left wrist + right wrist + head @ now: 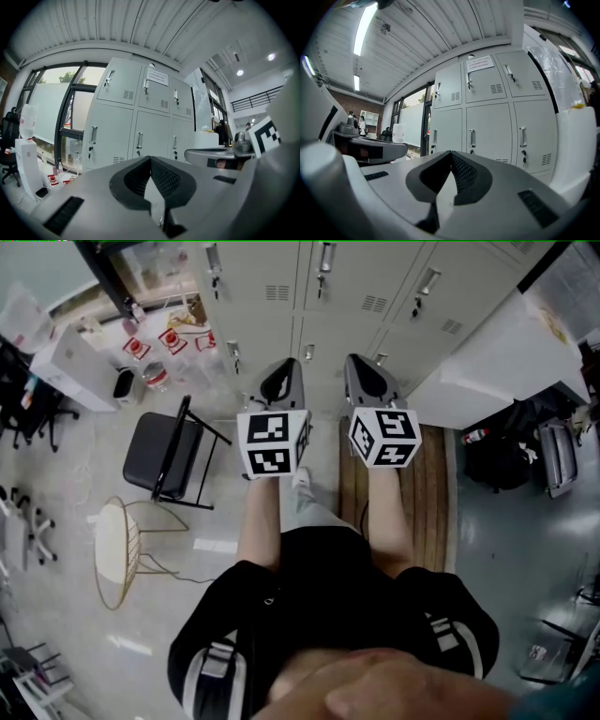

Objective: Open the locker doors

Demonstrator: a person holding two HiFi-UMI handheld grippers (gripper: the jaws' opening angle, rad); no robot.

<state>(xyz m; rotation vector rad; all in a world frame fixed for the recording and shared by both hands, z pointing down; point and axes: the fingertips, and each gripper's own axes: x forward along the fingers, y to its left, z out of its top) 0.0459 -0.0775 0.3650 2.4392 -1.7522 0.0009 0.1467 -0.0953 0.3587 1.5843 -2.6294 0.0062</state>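
Approach step, likely: stood short of shut lockers (337, 296). Held left claw (151, 158) and right claw (450, 153) closed, empty. Next needed: opening 1 onto a handle (472, 138).

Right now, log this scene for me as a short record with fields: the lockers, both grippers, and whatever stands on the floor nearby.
lockers: grey bank, two rows of three doors, every door shut
notice: white sheet on the upper middle door
left gripper: jaws together, nothing between them, pointed at the lockers, not touching them
right gripper: jaws together, empty, also short of the doors
chair: black, on the floor to the person's left
task state: no door opened yet
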